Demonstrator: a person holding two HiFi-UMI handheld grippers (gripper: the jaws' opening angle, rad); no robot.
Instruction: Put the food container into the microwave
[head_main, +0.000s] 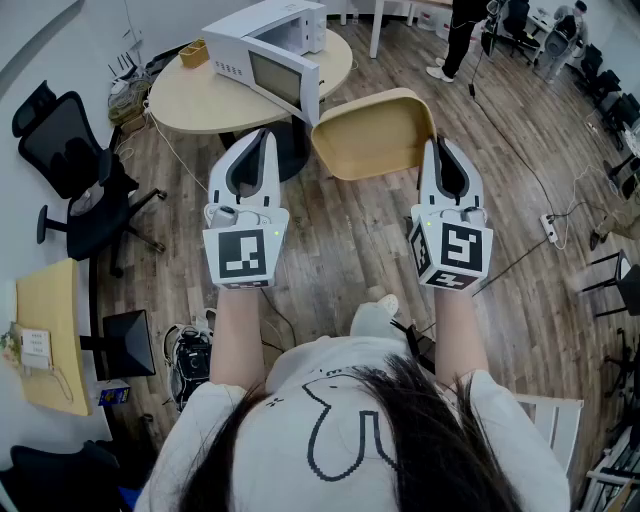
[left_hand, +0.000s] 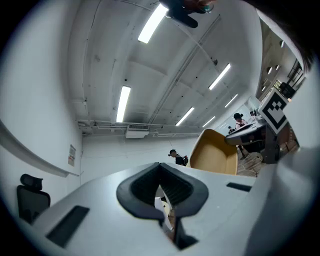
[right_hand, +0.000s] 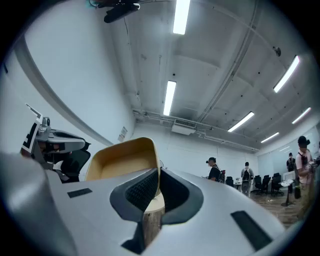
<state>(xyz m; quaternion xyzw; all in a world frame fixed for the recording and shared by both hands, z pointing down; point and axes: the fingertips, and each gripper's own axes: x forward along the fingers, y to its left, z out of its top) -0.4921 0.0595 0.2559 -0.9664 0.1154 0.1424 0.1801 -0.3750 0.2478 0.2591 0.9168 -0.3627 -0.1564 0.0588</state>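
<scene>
Wood-plank flooring (head_main: 340, 260) fills the head view, with a round pale table (head_main: 200, 95) standing at about 11 o'clock. On that table sits a white microwave (head_main: 262, 40), its door (head_main: 285, 80) swung open toward the person. A small wooden box (head_main: 193, 52) stands beside the microwave at its 9 o'clock. A black office chair (head_main: 75, 170) stands at 9 o'clock of the view, well apart from the table. At 1 o'clock, far off, a person's legs (head_main: 455, 40) show near a white desk.

The food container (head_main: 375, 135), a tan, shallow, round-cornered tub, hangs in the air at 12 o'clock. It is just off the table's edge at 4 o'clock of the microwave and outside it. It is tipped so its hollow faces the camera.

The right gripper (head_main: 432, 145) is at the container's 3 o'clock side. In the right gripper view its two jaws are closed onto the container's wall (right_hand: 120, 157), one pad inside and one outside, with only that thin wall between them. The left gripper (head_main: 262, 135) is held level with it at the container's 9 o'clock, near but not touching. In the left gripper view its jaws meet at the tips with nothing between them, and the container (left_hand: 215, 152) shows off at 3 o'clock.
</scene>
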